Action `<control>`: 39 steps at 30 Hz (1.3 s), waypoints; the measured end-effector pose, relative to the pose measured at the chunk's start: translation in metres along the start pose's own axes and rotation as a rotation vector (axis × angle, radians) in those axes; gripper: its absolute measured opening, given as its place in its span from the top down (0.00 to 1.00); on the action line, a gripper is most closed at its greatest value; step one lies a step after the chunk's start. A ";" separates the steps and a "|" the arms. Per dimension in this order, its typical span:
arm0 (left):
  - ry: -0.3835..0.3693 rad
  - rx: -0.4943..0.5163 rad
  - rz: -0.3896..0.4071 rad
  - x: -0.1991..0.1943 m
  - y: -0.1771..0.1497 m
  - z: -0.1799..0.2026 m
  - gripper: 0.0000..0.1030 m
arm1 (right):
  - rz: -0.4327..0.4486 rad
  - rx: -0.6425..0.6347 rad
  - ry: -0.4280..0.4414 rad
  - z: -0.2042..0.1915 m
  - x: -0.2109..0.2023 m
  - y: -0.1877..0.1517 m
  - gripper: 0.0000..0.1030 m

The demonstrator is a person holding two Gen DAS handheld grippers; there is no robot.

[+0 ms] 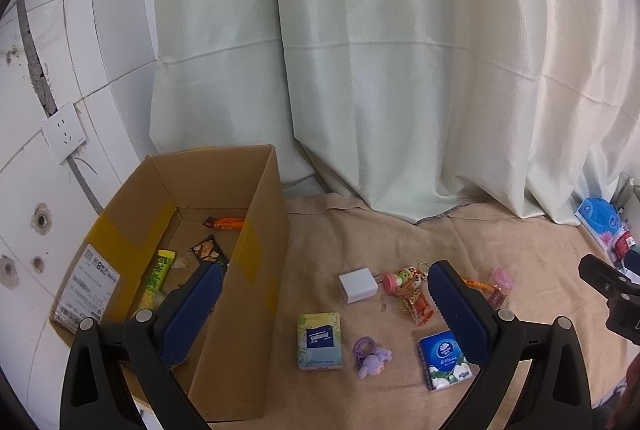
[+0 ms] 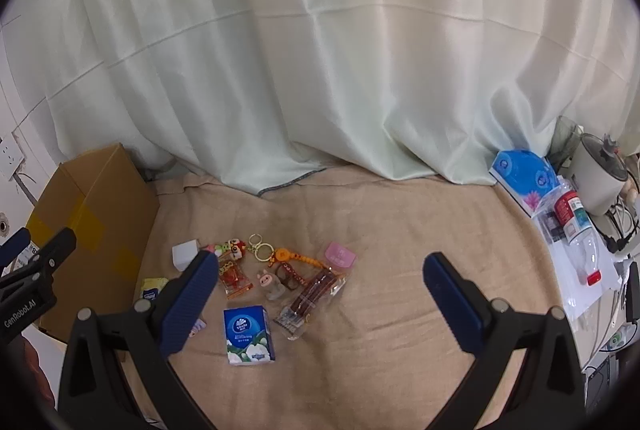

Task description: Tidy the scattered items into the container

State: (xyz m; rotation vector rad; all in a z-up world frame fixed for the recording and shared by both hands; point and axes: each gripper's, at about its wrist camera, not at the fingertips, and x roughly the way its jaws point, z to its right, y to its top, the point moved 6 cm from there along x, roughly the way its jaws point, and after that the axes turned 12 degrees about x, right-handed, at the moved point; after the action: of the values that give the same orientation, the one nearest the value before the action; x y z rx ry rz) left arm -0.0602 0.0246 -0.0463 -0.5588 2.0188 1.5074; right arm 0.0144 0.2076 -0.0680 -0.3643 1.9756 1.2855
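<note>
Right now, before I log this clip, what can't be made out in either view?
- Cardboard box floor, left wrist view: partly hidden by the left fingers.
- White adapter and purple toy, right wrist view: mostly behind the right fingers.
- Shipping label text: too small.
- Clutter on the right: cut off by the edge.

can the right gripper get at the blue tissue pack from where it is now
Probably yes. The right gripper is open and holds nothing, and the blue tissue pack lies flat on the beige cloth just ahead, its top uncovered, with only the snack sticks packet close beside it.
</note>
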 end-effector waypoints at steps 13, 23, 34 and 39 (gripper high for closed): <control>0.005 0.049 -0.114 0.054 -0.034 0.045 0.00 | -0.126 -0.067 0.032 0.016 0.057 -0.031 0.00; -0.056 0.049 -0.157 0.103 -0.076 0.082 0.00 | -0.187 -0.127 0.068 0.036 0.114 -0.061 0.00; -0.103 0.060 -0.214 0.126 -0.103 0.118 0.00 | -0.192 -0.047 0.131 0.056 0.134 -0.051 0.05; -0.144 -0.011 -0.251 0.125 -0.114 0.105 0.00 | -0.185 -0.079 0.152 0.045 0.137 -0.056 0.06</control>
State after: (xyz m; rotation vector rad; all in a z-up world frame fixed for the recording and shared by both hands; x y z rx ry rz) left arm -0.0653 0.0932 -0.2334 -0.6614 1.7604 1.3678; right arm -0.0276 0.2422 -0.2125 -0.6849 1.9670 1.2506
